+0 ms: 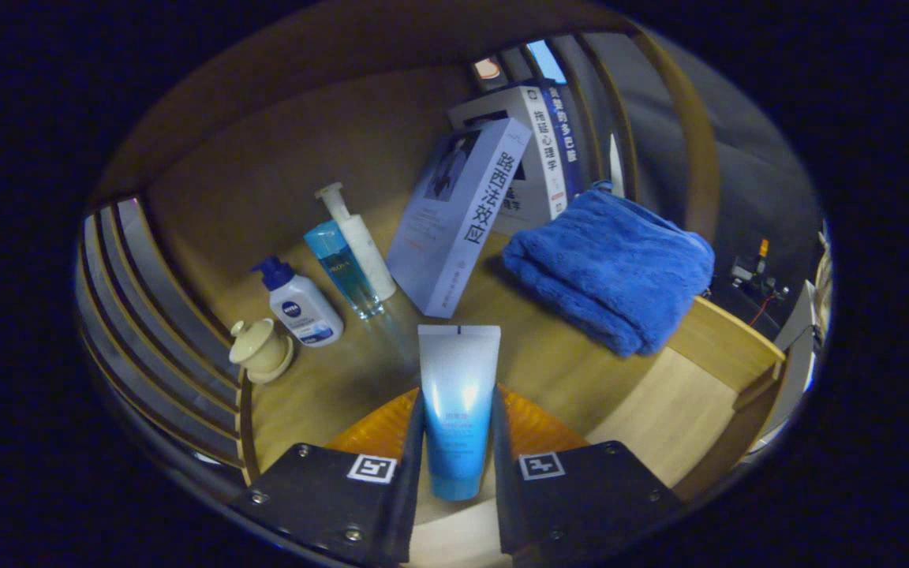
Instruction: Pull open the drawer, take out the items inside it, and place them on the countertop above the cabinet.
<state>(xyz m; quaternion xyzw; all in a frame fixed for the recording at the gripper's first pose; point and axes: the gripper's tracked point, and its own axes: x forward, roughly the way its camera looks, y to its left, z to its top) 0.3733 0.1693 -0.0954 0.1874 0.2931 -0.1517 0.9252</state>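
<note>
gripper fingers are clamped on a white-to-blue gradient plastic squeeze tube, one finger pressing each side of its lower half, so the tube stands upright between them with its flat crimped end up and its darker blue end down near the finger bases. tube is held over the light wooden countertop, whether its bottom touches the surface cannot be told. beyond the fingers, toward the back of the countertop, a pale blue-white hardcover book leans tilted against a row of upright white and blue books at the back right. just left of the leaning book stand a clear blue bottle and a white pump bottle, touching or nearly so. further left, a white lotion bottle with a dark blue pump cap, and beside it near the left edge a small cream ceramic lidded cup on a saucer. a folded blue fluffy towel lies on the right part of the countertop, reaching its right edge, well apart from the tube. a wooden slatted rail runs along the left edge. wooden back panel rises behind the bottles.
</note>
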